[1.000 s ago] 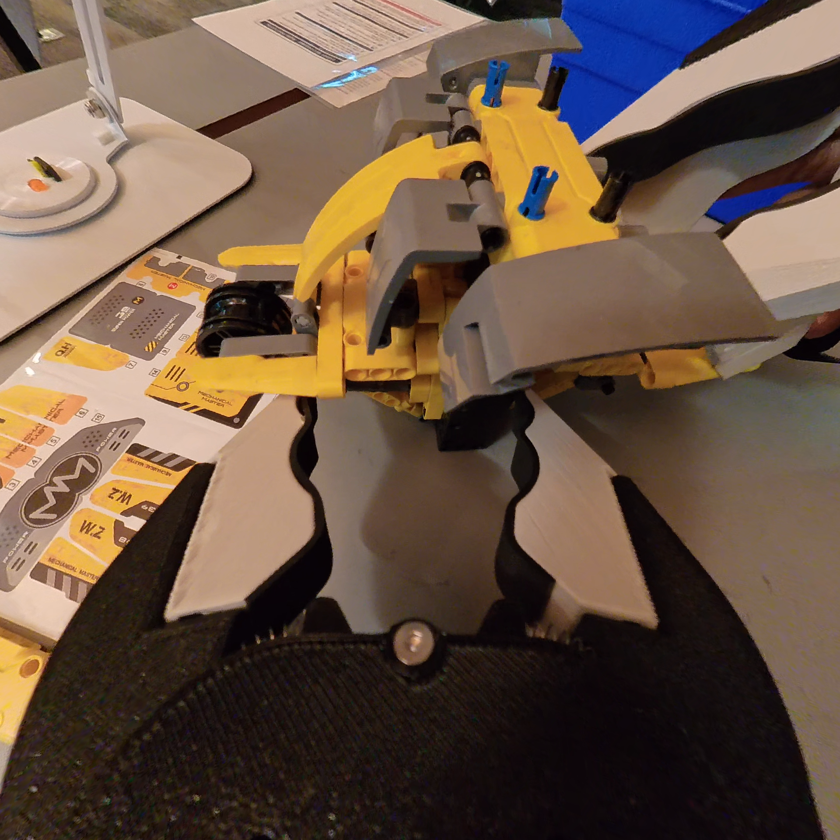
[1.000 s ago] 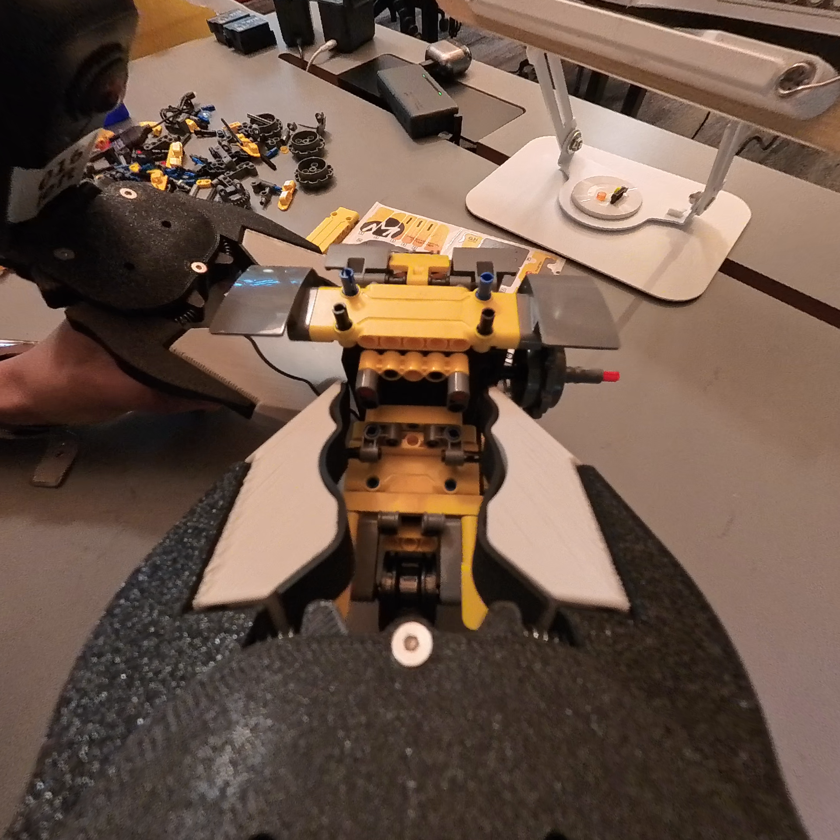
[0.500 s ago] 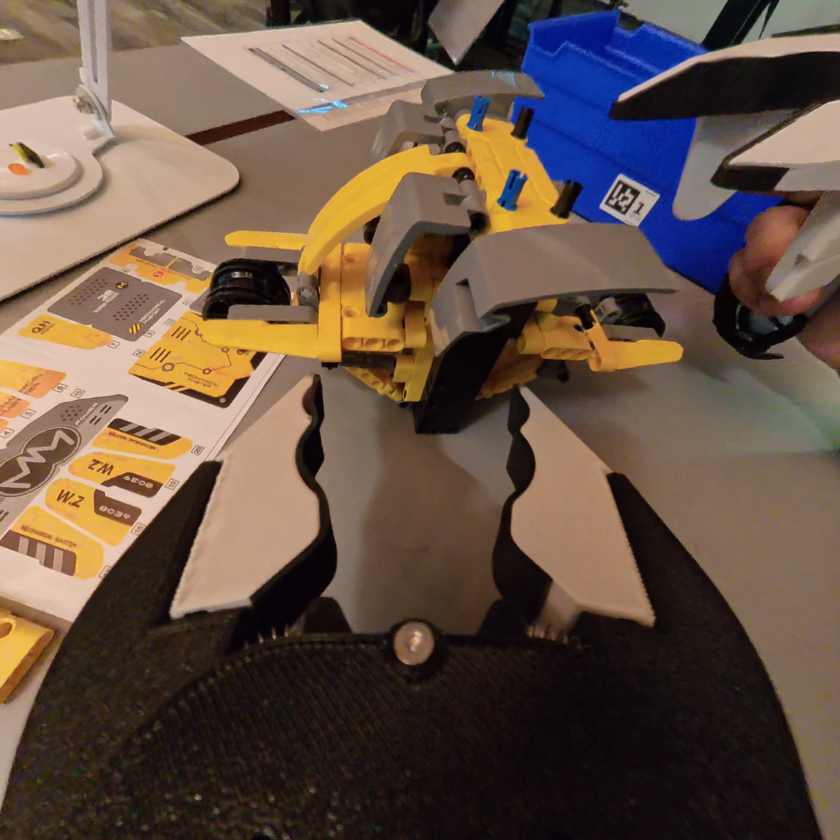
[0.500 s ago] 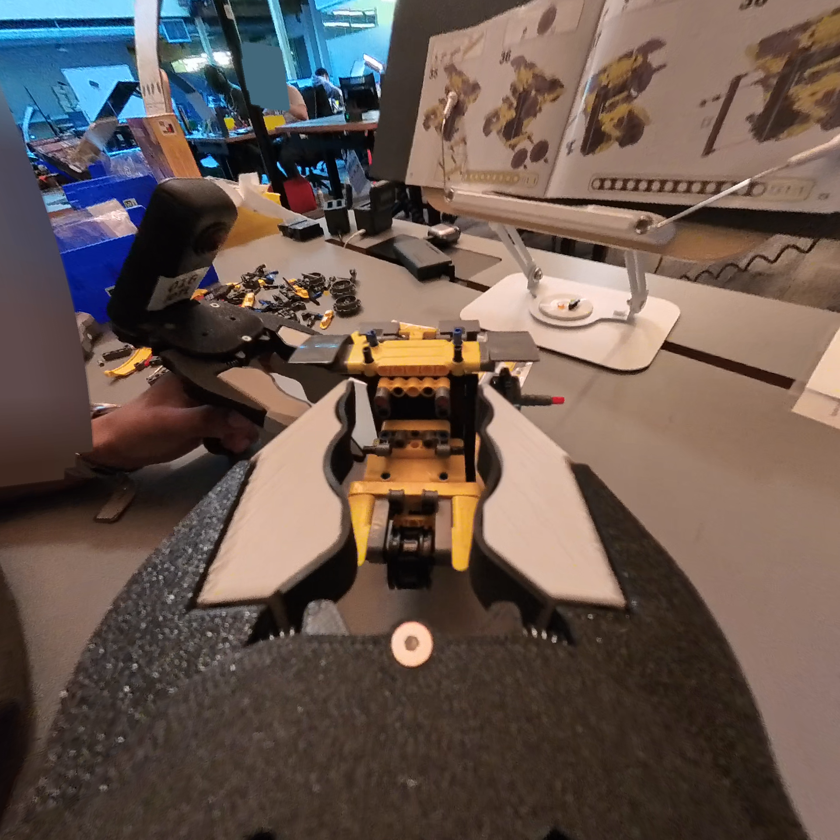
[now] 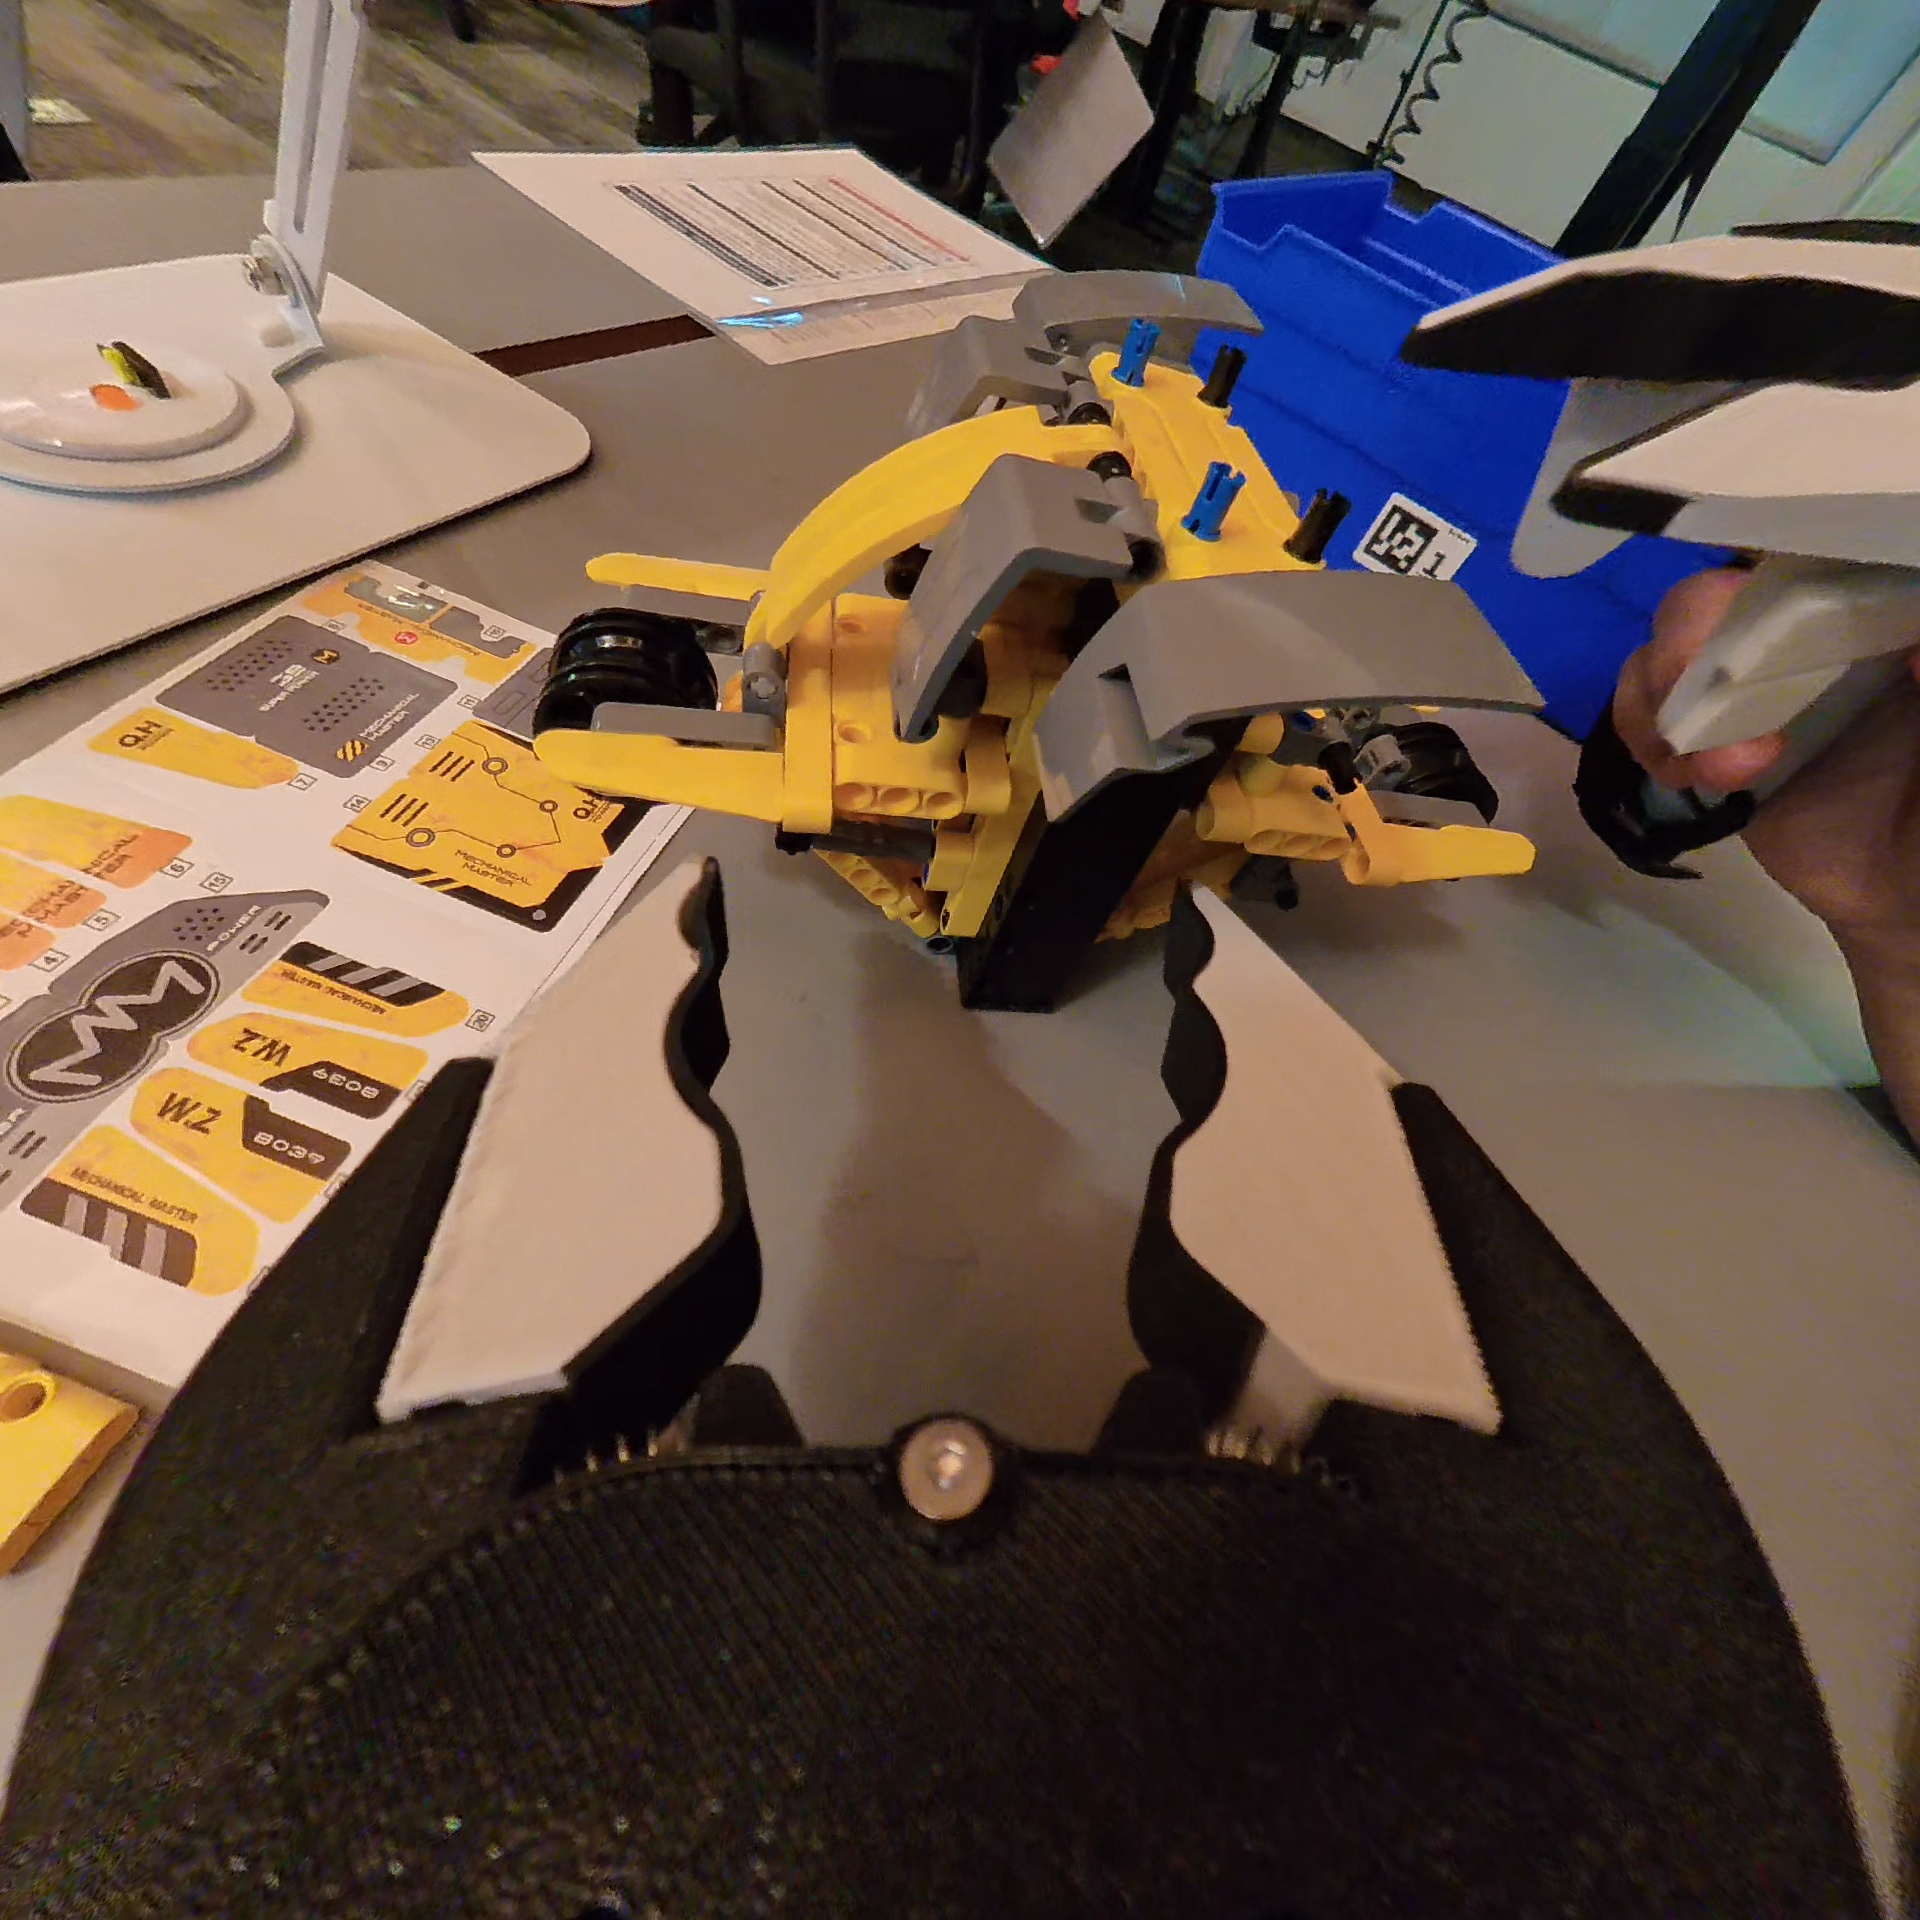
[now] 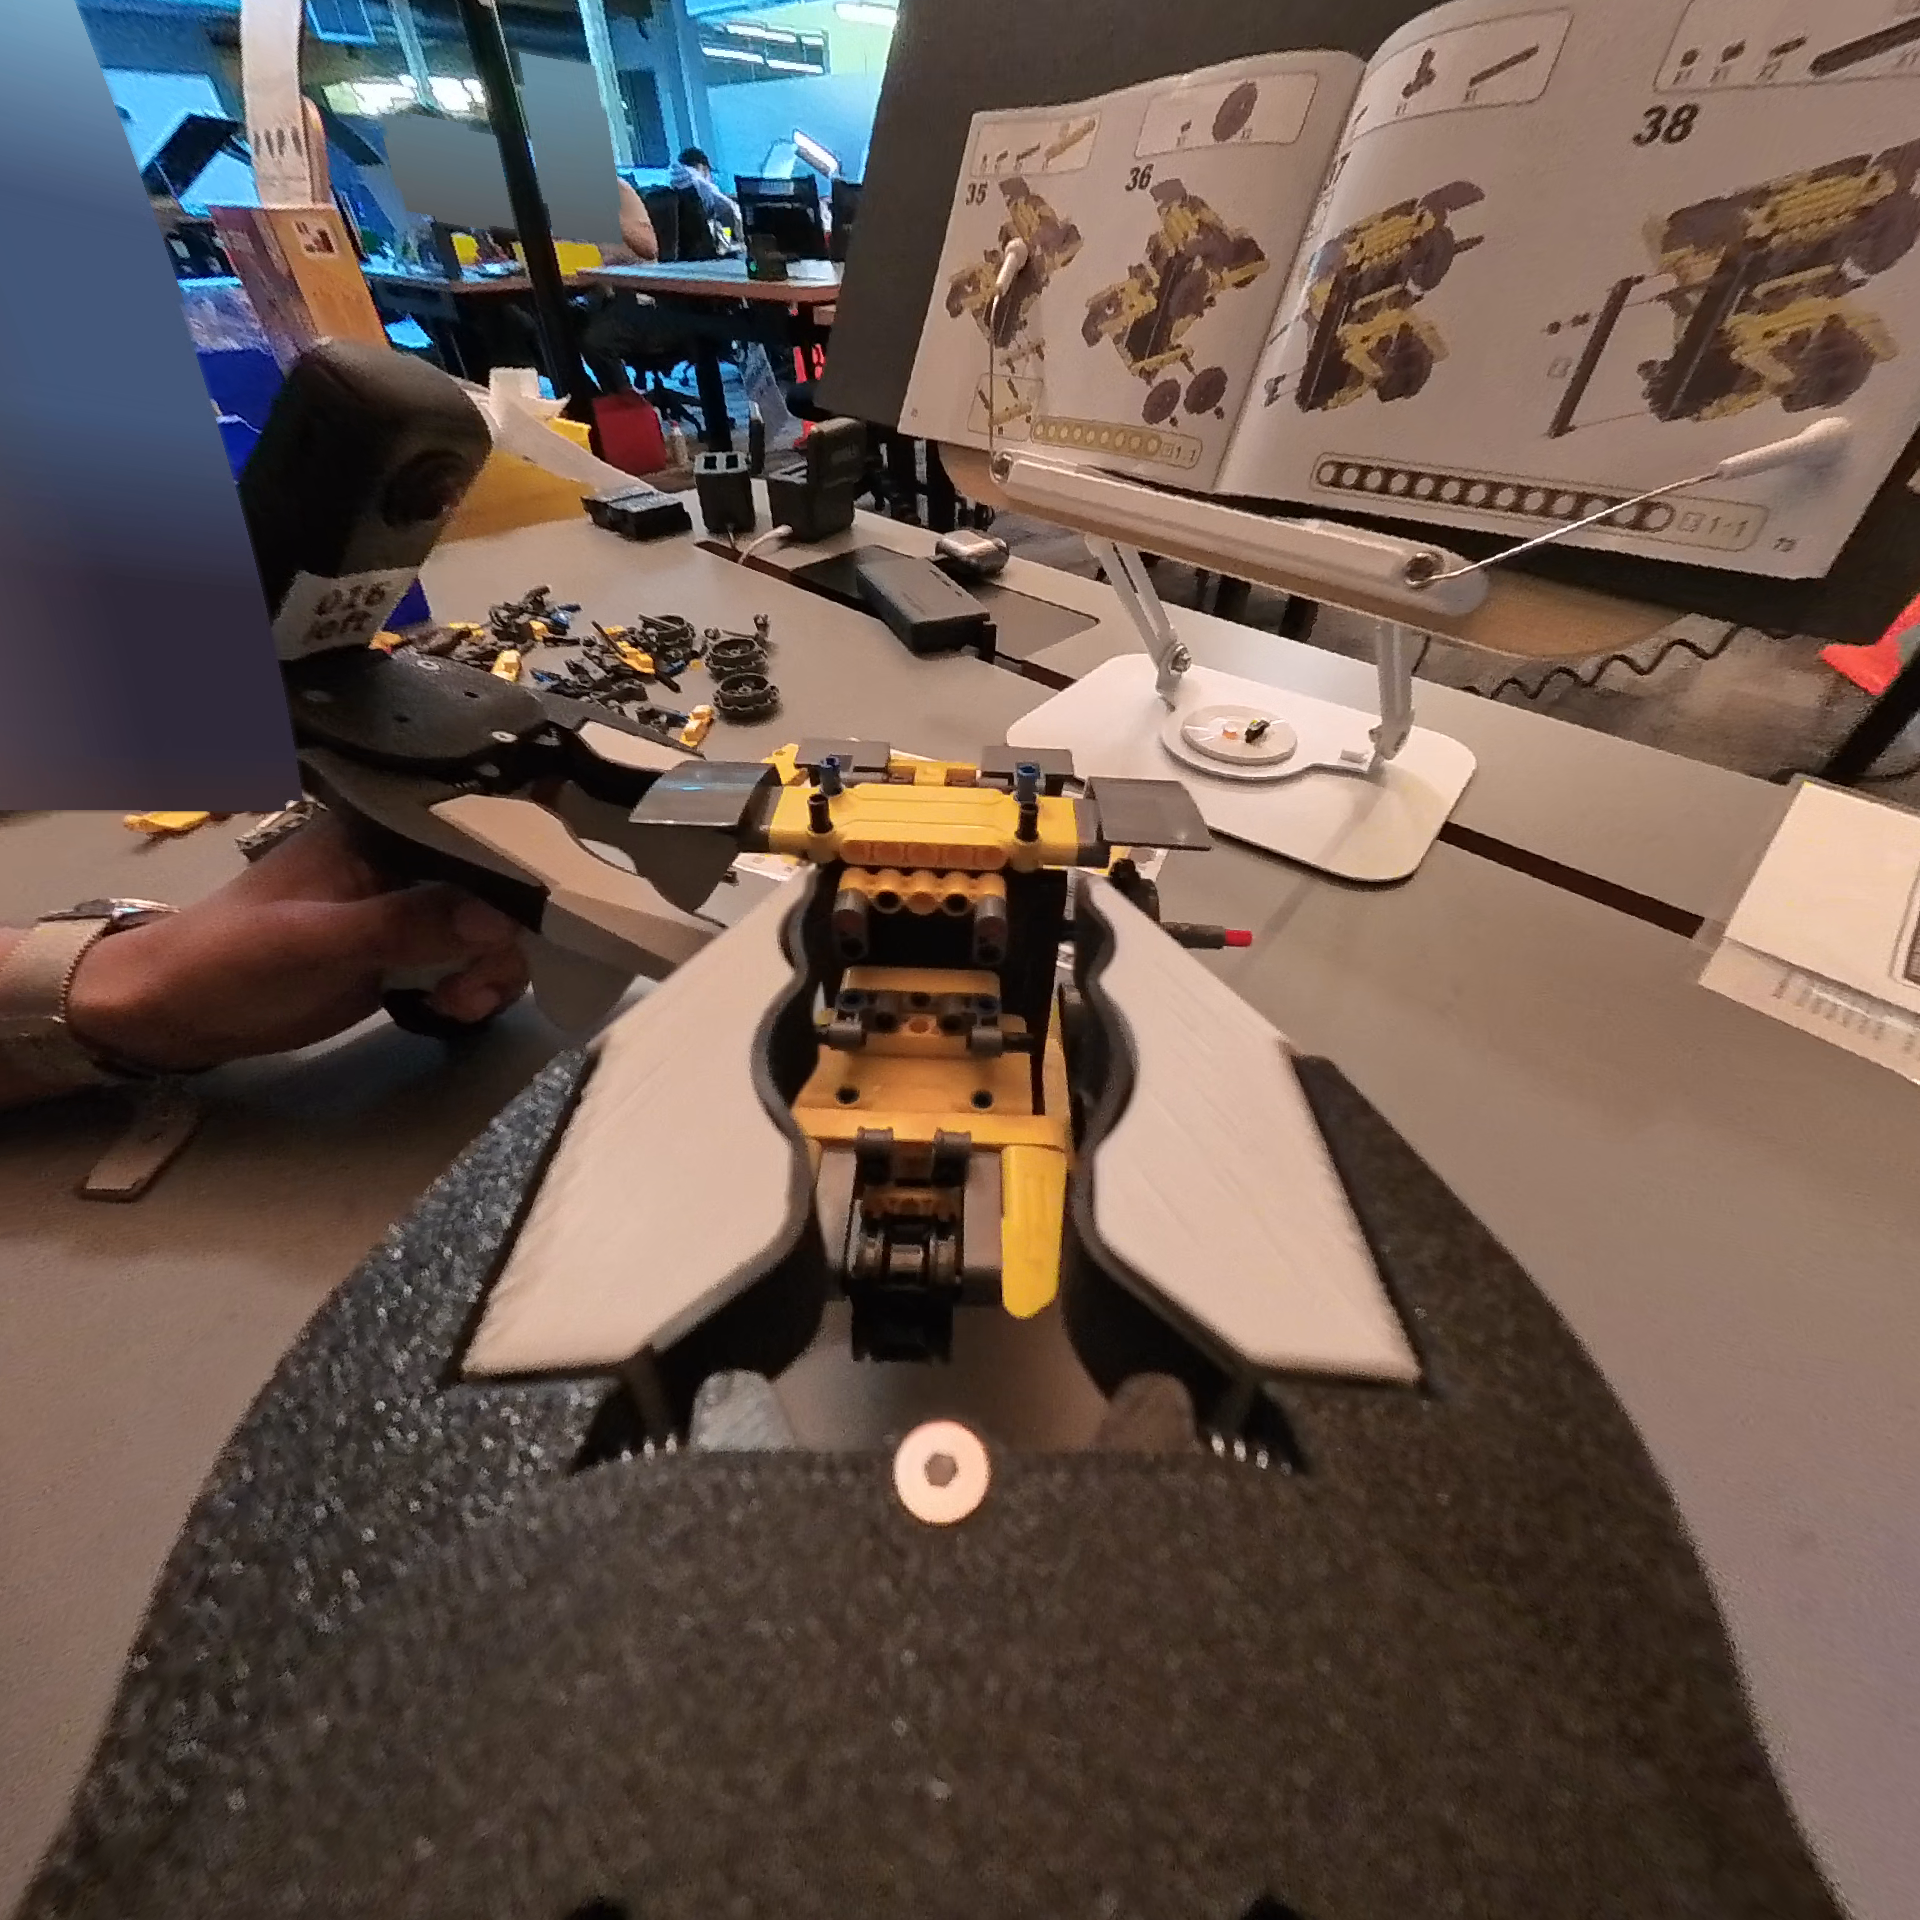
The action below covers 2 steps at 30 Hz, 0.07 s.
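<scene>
A yellow and grey brick vehicle model (image 5: 1039,675) rests tilted on the grey table (image 5: 1558,1195), propped on a black block. My left gripper (image 5: 945,904) is open and empty, its fingertips on either side of the foot of that block without touching it. My right gripper (image 5: 1475,457) hangs above and behind the model's rear with its jaws parted, holding nothing. In the right wrist view the model (image 6: 914,831) shows below the gap between the right gripper's (image 6: 945,904) fingers. The left gripper (image 6: 707,852) sits at the model's left grey panel.
A white book stand (image 6: 1299,790) holds an open instruction booklet (image 6: 1455,260). A sticker sheet (image 5: 260,935) lies left of the model and a blue bin (image 5: 1382,343) stands behind it. Loose parts (image 6: 623,655) lie at the far left. A sleeved paper (image 5: 779,229) lies at the back.
My right gripper has let go of the model, then risen and pulled back. The model now rests on the table. My left gripper has backed off a little.
</scene>
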Tool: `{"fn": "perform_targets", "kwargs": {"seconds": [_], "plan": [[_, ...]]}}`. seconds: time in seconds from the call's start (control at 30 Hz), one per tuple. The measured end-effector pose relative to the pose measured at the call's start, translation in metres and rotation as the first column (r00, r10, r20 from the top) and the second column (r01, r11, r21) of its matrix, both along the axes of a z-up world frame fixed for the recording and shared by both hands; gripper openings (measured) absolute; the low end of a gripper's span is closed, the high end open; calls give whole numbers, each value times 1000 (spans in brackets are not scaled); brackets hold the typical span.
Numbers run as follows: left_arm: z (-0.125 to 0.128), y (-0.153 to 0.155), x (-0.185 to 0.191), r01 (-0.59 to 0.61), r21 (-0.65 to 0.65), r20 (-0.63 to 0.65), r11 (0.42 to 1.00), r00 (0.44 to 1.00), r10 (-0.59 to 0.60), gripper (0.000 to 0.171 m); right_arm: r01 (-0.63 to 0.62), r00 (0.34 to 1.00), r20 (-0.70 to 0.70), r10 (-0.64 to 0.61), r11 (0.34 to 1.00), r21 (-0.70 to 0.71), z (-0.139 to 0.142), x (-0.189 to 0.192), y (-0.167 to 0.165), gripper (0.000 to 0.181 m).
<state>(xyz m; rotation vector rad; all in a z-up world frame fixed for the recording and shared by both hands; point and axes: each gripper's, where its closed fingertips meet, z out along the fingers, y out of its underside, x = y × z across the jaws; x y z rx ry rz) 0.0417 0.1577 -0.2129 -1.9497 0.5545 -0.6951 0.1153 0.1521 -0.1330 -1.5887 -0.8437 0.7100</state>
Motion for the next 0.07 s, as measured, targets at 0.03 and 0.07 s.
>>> {"fn": "perform_targets", "kwargs": {"seconds": [0.03, 0.07], "plan": [[0, 0, 0, -3, -2, 1, 1000, 1000, 3, 85, -2, 1000, -6, 3, 1000, 2, 1, 0, -1, 46], [0, 1, -1, -4, -4, 4, 1000, 1000, 4, 86, -3, 1000, -6, 3, 1000, 5, 1, 0, -1, 46]]}}
